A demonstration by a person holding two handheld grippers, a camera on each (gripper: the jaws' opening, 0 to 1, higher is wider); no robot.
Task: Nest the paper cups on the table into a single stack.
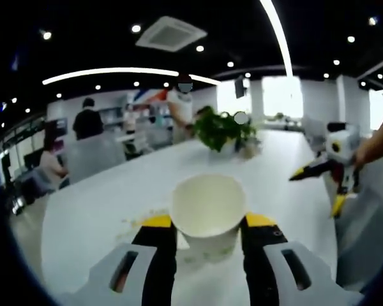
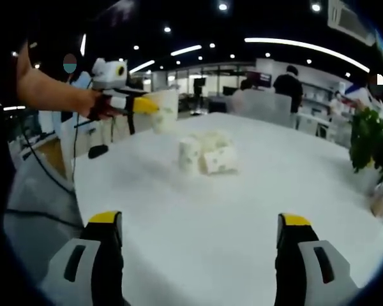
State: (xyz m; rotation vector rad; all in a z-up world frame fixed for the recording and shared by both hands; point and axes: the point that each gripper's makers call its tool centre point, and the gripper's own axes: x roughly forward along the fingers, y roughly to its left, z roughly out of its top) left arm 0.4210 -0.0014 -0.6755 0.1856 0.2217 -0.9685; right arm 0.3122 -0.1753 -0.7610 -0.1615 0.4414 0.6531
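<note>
The left tool (image 1: 208,233) holds one paper cup (image 1: 209,213) between its yellow-tipped jaws, gripping the cup's wall from both sides. The cup stands mouth up, so its long axis runs upright in the left gripper view, and the open rim faces the camera. In the right gripper view this same tool (image 2: 143,105) shows at the far left edge of the counter (image 2: 255,191), raised above the surface with the held cup (image 2: 165,109) at its tip.

The right tool (image 2: 201,239) is spread wide with nothing between its jaws, and hovers over bare counter. Straight ahead of it, toward the middle of the counter, lies the cluster of remaining cups (image 2: 207,154): several white cups close together, some apparently on their sides, though the blur hides how many and which way each mouth points.

The relation that matters: the cluster lies dead ahead of the empty right tool and between the two tools, below and to the side of the held cup. By my reading, the right tool is the better placed to pick a loose cup, while the left offers its upright cup as the base of the stack.

A potted plant (image 1: 225,129) stands farther along the counter.
</note>
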